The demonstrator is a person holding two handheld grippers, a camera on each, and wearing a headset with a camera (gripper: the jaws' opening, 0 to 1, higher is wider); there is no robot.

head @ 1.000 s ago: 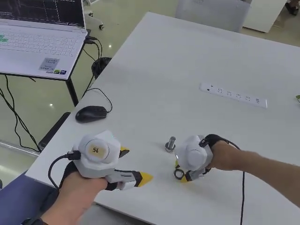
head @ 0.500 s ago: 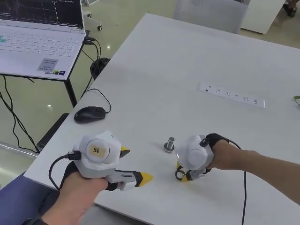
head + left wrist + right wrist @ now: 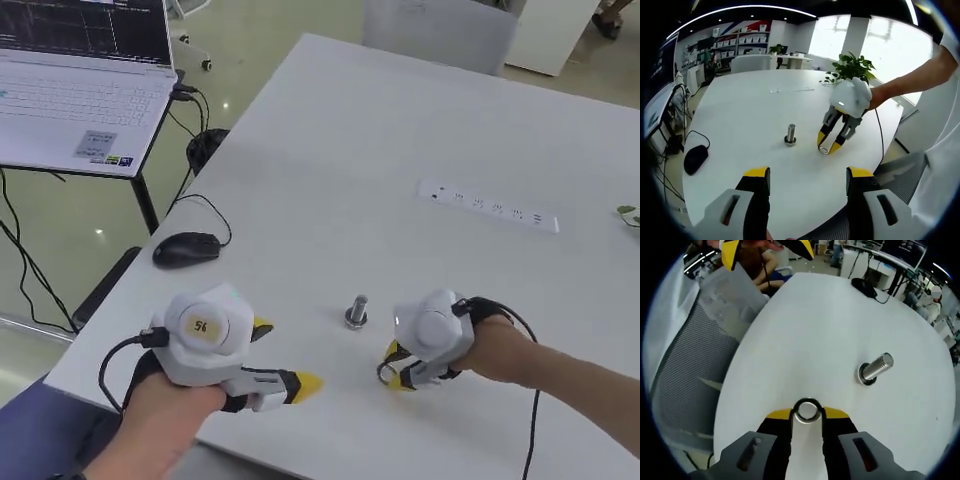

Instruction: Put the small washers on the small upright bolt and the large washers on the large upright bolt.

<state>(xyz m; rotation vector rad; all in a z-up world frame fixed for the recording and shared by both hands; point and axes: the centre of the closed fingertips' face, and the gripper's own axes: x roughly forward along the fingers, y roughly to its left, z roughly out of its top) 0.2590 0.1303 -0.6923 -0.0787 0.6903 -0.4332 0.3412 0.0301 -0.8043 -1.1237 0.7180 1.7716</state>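
Here the right gripper [image 3: 393, 372] pinches a washer [image 3: 806, 411] at five o'clock from the bolt [image 3: 356, 312], likely to thread it, while the left gripper [image 3: 807, 176] hangs open.

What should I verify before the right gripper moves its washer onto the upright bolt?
1. The washer sits clamped in the right gripper: ok.
2. The bolt stands upright on the table: ok.
3. Nothing lies between washer and bolt: ok.
4. The left gripper is open, apart from the bolt: ok.
5. The washer's size suits this bolt: cannot tell.
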